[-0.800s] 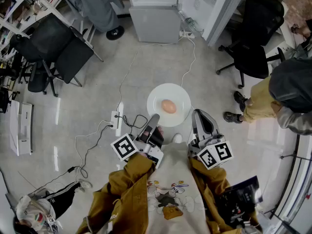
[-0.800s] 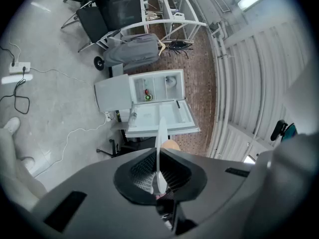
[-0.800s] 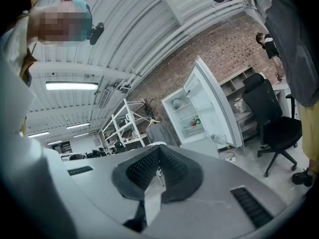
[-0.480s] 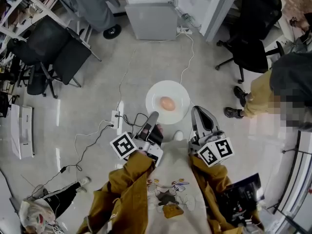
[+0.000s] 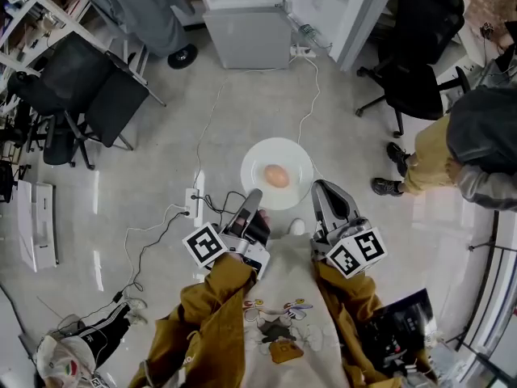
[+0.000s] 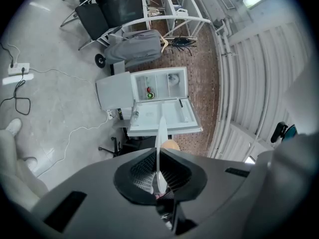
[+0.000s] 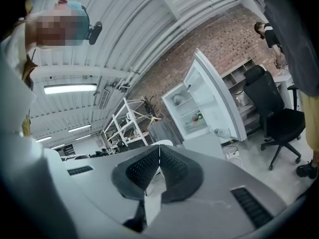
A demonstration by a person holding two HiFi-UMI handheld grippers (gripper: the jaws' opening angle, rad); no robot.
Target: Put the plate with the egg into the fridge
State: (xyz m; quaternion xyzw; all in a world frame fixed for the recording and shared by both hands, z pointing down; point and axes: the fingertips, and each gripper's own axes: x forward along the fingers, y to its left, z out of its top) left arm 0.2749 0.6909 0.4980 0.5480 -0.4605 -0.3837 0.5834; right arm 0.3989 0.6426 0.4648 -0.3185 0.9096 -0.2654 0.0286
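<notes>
Light: I see bright, even strip lights (image 7: 70,89) overhead.
Glare: pale streaks on the floor (image 5: 95,188).
Edges: both gripper views bulge, with dark corners.
Focus: head view sharp.

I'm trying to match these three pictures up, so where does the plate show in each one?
Head view: the plate is at the centre, with the egg on it.
Left gripper view: low centre, edge-on, a thin white strip pinched in the jaws.
Right gripper view: centre, only a white sliver of rim at the jaws.
Shared landmark: the open fridge.
</notes>
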